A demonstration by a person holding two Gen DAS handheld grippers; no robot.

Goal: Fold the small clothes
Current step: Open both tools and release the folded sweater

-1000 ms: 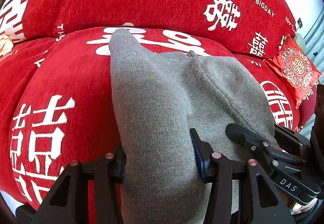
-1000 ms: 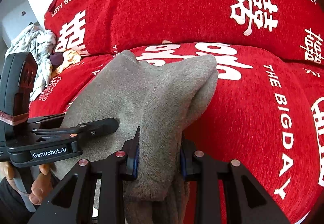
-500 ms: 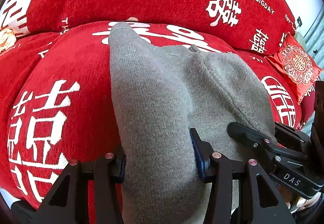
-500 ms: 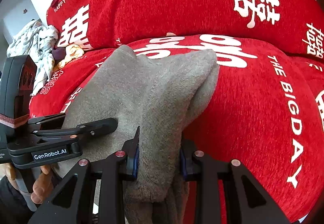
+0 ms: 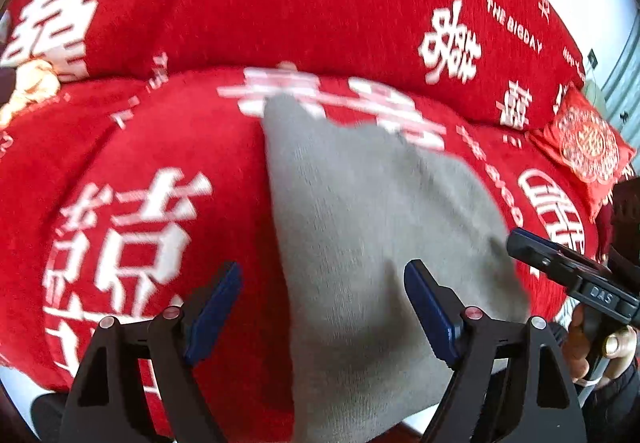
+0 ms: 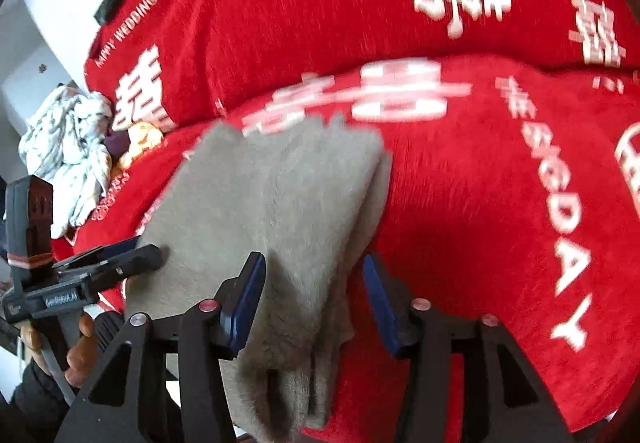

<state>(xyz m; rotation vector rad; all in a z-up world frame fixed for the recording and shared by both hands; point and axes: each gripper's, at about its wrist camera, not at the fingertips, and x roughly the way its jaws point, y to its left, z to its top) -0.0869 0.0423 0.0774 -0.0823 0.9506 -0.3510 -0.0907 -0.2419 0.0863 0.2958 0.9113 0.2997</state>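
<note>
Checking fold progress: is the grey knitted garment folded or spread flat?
Folded: the grey knitted garment lies doubled on the red cover, layered edges showing at its right side.

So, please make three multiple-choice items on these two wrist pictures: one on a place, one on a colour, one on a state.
1. Where does the grey garment lie?
A. on the red sofa cover
B. on a wooden floor
C. in a basket

2. What colour are the characters printed on the cover?
A. black
B. white
C. yellow

3. How do the fingers of the left gripper stand?
A. pressed on the garment
B. apart, off the cloth
C. shut on nothing

Answers:
1 A: red cover shows all around the cloth.
2 B: the characters are white on red.
3 B: the jaws are opening, with gaps beside the cloth between them.
</note>
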